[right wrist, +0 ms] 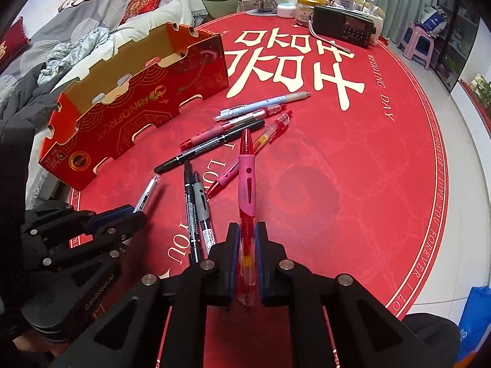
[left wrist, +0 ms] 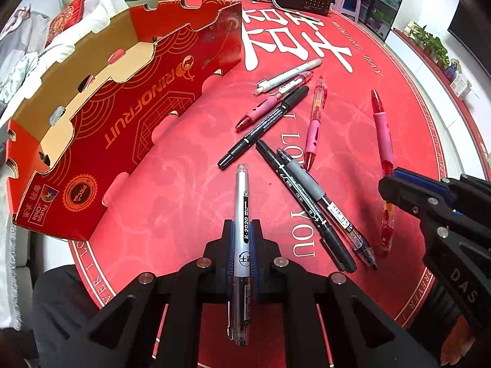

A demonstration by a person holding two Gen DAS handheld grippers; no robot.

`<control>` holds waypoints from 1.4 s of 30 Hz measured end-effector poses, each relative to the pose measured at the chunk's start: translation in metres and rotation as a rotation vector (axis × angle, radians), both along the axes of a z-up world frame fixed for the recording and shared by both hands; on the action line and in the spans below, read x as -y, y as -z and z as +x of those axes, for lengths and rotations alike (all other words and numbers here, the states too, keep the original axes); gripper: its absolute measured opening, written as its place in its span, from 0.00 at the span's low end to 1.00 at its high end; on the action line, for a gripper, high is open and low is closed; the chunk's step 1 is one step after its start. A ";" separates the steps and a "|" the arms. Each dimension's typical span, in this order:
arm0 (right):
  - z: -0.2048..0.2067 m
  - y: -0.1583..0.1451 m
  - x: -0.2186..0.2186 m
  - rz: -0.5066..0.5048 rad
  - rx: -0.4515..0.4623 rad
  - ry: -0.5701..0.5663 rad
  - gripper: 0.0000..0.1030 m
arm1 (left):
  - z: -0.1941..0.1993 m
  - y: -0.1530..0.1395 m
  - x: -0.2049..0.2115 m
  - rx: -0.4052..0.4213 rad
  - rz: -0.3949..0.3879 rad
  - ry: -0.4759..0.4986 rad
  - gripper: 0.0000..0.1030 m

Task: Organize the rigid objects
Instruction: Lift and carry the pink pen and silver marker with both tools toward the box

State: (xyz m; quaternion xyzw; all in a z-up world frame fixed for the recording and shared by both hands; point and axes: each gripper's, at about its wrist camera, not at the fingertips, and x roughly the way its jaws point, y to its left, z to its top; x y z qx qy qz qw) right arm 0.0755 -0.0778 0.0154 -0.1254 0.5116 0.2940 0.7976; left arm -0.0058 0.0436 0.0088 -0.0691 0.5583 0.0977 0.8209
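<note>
Left wrist view: my left gripper (left wrist: 241,239) is clamped on a silver-barrelled pen (left wrist: 241,214), held along the line of the fingers with its tip pointing forward and its clear rear end trailing back between the arms; I judge this lengthwise hold keeps the pen from swinging on the way to the box. The red cardboard box (left wrist: 122,101) stands ahead and to the left of this gripper, open at the top and, as far as I can see in, with nothing inside, so it is the likely destination. Loose pens lie ahead and to the right on the red tablecloth (left wrist: 190,159): a black marker (left wrist: 264,124), a white pen (left wrist: 288,75) and others, some crossing. My right gripper (left wrist: 391,184) shows at the right edge. Right wrist view: my right gripper (right wrist: 248,245) is closed on a pink-gripped red pen (right wrist: 246,184), likewise held lengthwise, tip forward. The box (right wrist: 135,101) sits well ahead to the left, beyond the loose pens. My left gripper (right wrist: 135,214) is near on the left, its pen projecting forward.
</note>
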 end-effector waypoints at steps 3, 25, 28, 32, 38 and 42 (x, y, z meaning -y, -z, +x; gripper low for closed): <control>-0.001 -0.001 -0.001 0.006 0.000 -0.002 0.11 | 0.000 0.000 -0.001 -0.001 0.000 -0.002 0.09; -0.011 -0.020 -0.021 0.054 0.027 -0.065 0.11 | -0.003 -0.014 -0.014 0.034 -0.008 -0.058 0.09; -0.012 -0.024 -0.026 0.055 0.037 -0.074 0.11 | -0.003 -0.018 -0.019 0.043 -0.012 -0.072 0.09; -0.012 -0.030 -0.033 0.063 0.048 -0.087 0.11 | -0.004 -0.025 -0.026 0.059 -0.011 -0.091 0.09; -0.011 -0.041 -0.045 0.082 0.065 -0.105 0.11 | -0.004 -0.038 -0.035 0.095 -0.001 -0.113 0.09; -0.011 -0.049 -0.052 0.093 0.075 -0.114 0.11 | -0.002 -0.046 -0.042 0.116 0.002 -0.128 0.09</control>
